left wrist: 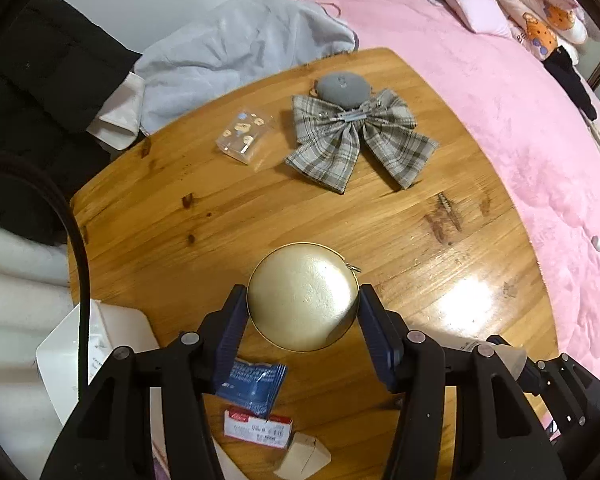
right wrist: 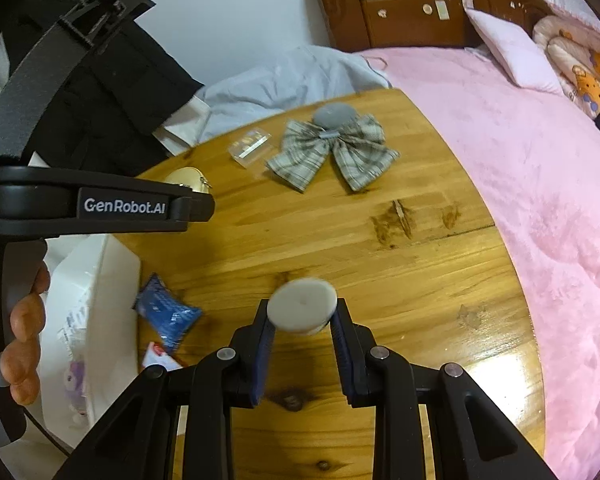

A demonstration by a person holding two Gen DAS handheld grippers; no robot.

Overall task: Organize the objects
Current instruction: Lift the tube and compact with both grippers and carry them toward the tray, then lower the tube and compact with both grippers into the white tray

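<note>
Gold tin (left wrist: 303, 297) sits squeezed in left gripper (left wrist: 302, 300); right gripper (right wrist: 302, 312) squeezes white disc (right wrist: 302, 307). Bow (left wrist: 360, 142) at twelve o'clock waits.

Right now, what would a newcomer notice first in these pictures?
First, the gold round case clamped between the left gripper fingers above the wooden table. Next, the white round pad held in the right gripper. Beyond them, a plaid bow lies near the table's far edge, beside the pink bed.
</note>
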